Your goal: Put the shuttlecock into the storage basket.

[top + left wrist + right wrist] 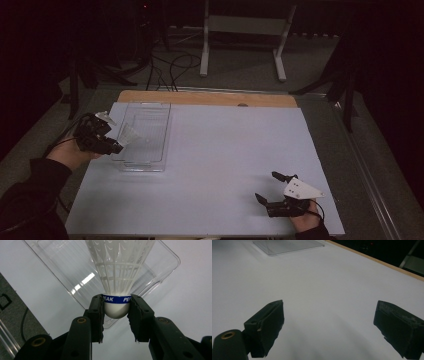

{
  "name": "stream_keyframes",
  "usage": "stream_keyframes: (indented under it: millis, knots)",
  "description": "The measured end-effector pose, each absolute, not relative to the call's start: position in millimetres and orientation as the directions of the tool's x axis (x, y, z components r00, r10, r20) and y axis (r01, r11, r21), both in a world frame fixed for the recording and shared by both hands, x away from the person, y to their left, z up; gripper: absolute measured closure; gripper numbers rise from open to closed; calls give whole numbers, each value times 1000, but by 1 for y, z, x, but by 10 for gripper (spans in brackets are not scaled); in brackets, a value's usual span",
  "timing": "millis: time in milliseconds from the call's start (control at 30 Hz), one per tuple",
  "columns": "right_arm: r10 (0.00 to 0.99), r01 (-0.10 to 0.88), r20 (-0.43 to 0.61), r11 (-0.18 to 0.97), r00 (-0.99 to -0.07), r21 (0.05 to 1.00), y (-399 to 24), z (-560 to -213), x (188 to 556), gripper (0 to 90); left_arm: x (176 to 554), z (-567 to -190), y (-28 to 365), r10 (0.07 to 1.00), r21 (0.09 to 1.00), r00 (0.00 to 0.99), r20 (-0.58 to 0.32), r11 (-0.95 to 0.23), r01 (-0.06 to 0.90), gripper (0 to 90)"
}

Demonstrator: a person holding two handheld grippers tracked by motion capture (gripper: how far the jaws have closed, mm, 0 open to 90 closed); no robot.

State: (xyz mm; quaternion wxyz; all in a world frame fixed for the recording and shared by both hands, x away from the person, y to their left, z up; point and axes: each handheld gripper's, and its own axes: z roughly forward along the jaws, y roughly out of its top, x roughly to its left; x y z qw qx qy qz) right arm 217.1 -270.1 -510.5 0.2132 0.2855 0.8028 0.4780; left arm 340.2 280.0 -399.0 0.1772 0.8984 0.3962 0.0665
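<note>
A white shuttlecock with a blue band and a rounded white cork base is pinched at that base by my left gripper, which is shut on it. The skirt points away from me over a clear plastic tray. In the high view the left gripper holds the shuttlecock above the left wall of the tray. My right gripper rests low near the table's front right, its jaws wide open with nothing between them. In its own view the right gripper faces bare white table.
A white sheet covers the table, with a wooden strip along its far edge. Cables and a white stand's legs lie on the dark floor beyond. The tray lies far off at the top of the right gripper view.
</note>
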Motion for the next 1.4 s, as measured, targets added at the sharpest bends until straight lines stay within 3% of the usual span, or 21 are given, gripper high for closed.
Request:
stream_keyframes:
  millis: [1400]
  knots:
    - [661, 255, -66, 377, -747, 890, -271, -510, 217, 94, 359, -436, 273, 765, 284, 644, 10, -619, 732, 658]
